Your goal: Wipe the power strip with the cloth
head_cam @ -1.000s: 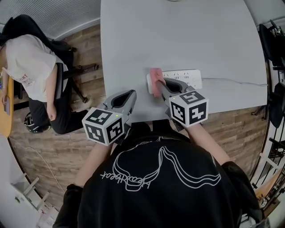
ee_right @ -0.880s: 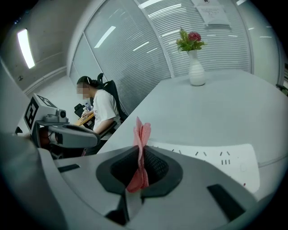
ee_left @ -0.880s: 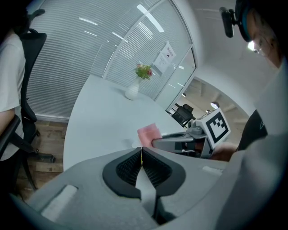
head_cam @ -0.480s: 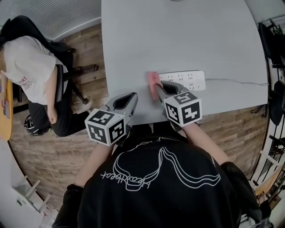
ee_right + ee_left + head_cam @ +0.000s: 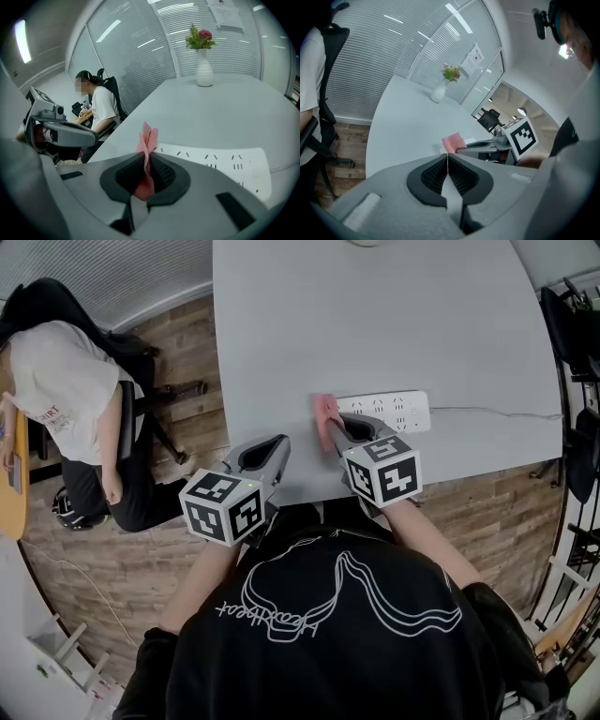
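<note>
**Pink cloth pinched at the strip's left end**

Little print can be read. The wearer's black shirt [image 5: 337,615] carries a white line drawing over a script word, seen upside-down and not clear enough to read. The seated person in a white T-shirt [image 5: 56,381] has a small red mark on the shirt, too small to read. The sheets on the glass wall are likewise unreadable. Each gripper's cube bears black-and-white square markers.

The right gripper [image 5: 330,427] reaches out from the wearer's forearm over the near edge of the pale grey table [image 5: 375,315], with its jaws pointing toward 11 o'clock. They are clamped on the pink cloth [image 5: 325,412], which stands up out of them in a crumpled fold.

The long white power strip [image 5: 398,409] lies flat on the table and runs from the cloth toward 3 o'clock, with its cable leading further that way. The cloth sits at the strip's left end; whether it presses on the casing cannot be told.

The left gripper [image 5: 277,442] hangs at 8 o'clock from the right one, over the table's near edge. Its jaws are closed together on nothing, and it is apart from the strip.

A white vase with flowers [image 5: 204,70] stands at the table's far side.
</note>
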Available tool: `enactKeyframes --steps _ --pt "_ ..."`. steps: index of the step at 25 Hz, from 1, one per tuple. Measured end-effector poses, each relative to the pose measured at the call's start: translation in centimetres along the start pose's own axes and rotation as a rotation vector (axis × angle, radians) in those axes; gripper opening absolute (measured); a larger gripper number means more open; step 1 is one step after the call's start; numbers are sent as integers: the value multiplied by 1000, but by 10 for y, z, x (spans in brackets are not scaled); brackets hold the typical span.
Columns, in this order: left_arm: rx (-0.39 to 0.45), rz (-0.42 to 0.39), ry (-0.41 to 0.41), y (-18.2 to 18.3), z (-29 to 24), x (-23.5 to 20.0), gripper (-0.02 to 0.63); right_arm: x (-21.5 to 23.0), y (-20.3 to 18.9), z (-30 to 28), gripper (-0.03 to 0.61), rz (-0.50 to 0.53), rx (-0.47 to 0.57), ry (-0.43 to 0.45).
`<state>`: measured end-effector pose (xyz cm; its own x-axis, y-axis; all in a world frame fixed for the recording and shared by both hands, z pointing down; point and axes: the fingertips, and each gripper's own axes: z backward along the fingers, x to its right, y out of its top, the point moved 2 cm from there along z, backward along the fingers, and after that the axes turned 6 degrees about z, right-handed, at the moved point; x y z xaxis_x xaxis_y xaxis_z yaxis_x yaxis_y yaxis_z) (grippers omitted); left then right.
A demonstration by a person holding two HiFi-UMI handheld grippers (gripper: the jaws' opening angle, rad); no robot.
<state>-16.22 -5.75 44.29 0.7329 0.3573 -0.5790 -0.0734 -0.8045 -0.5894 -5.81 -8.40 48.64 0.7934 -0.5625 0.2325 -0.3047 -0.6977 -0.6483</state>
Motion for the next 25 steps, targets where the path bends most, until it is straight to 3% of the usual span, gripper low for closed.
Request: enactKeyframes --steps 25 --pt "-30 -22 -24 -9 -27 39 15 78 -32 53 35 -74 10 -106"
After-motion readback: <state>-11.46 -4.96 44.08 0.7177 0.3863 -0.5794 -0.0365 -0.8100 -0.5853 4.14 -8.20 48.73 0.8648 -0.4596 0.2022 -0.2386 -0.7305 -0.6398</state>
